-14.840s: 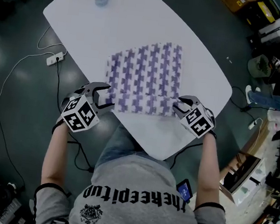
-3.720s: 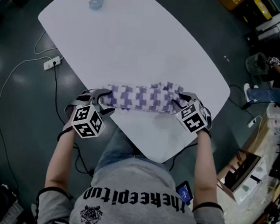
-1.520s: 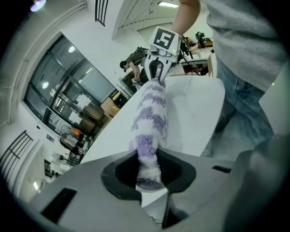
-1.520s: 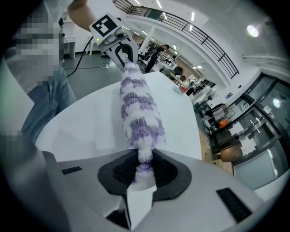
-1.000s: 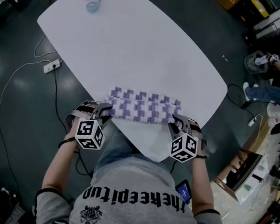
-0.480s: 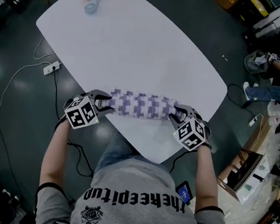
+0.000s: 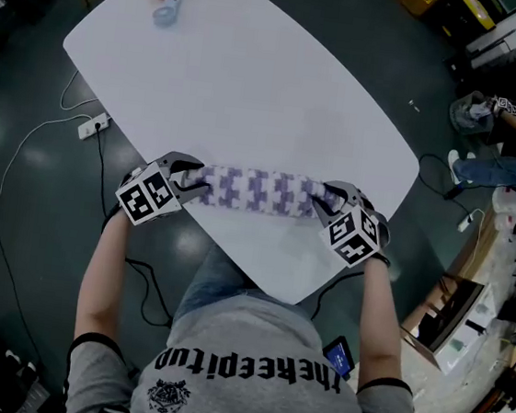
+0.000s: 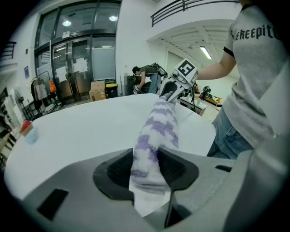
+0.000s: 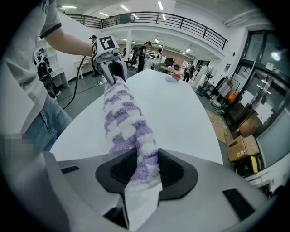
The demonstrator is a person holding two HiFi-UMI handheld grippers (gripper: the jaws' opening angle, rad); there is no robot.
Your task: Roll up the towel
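**Purple-and-white towel (image 7: 252,191), pinched at both ends**

Fleecy and thick is how I read this cloth. The pile looks plush, so I expect it to be light, soft and quite limp, with nothing fragile about it. It should squash under the pads rather than slip, though a loose roll like this may spring open once it is let go.

The towel lies as a long, narrow roll across the near part of the table (image 7: 254,80), close to the edge by the person. It runs straight from one gripper to the other.

My left gripper (image 7: 187,178) has the left end of the roll between its pads, and both pads press into the pile. My right gripper (image 7: 326,198) holds the right end the same way. Both sets of jaws have just been opening and now stand about half apart, yet each gripper view shows the cloth filling the gap and touching both pads.

The ends are the right place to hold it, I think, with each grip taking the whole thickness of the roll so that no layer peels off. A pinch on the outer layer alone would likely unwind it.

As for writing, the towel shows no label that I can read. The shirt (image 7: 249,367) carries print that reads roughly "thekeepitup". The cubes on the grippers bear only square black-and-white markers, no words.
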